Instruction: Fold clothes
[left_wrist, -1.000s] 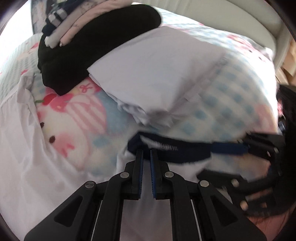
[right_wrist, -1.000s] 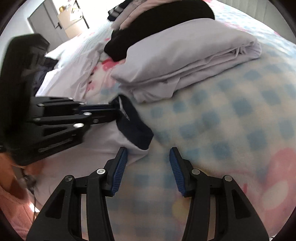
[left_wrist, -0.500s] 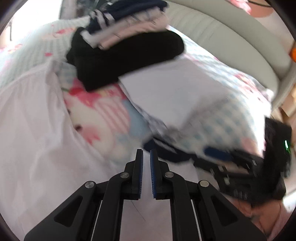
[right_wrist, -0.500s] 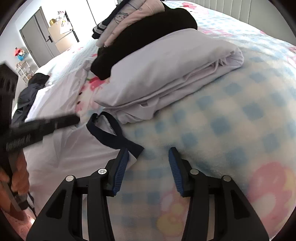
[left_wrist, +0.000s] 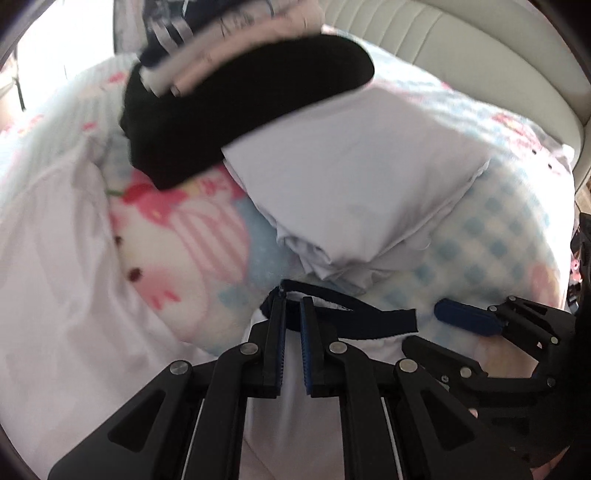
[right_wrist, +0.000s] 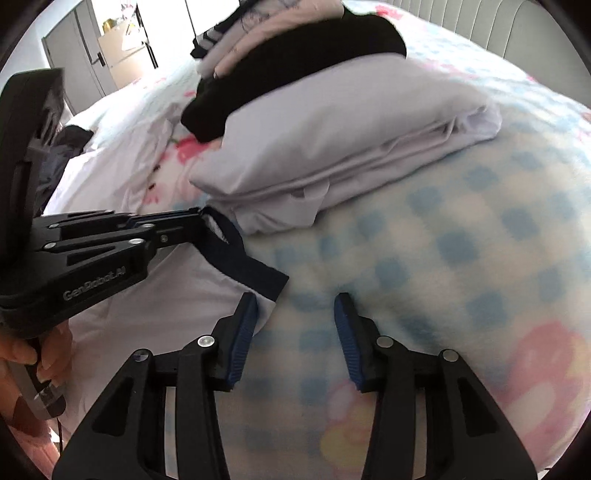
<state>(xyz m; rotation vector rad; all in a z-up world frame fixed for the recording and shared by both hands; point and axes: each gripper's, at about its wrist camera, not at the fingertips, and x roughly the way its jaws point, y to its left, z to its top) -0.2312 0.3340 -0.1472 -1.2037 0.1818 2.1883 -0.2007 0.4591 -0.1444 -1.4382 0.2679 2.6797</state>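
1. Bed (right_wrist: 461, 258) with a checked cartoon blanket serves as folding surface; finished clothes (right_wrist: 332, 147) are stacked at the far side.
2. White shirt (right_wrist: 155, 306) is pinched by its navy collar (right_wrist: 236, 254) in the clenched left tool (right_wrist: 199, 221), likely for straightening.
3. Right tool (right_wrist: 295, 321), closing with nothing gripped, is poised at the collar's near end.

clothes stack (left_wrist: 236, 22) top cut off and blurred, blanket (right_wrist: 461, 258) print soft
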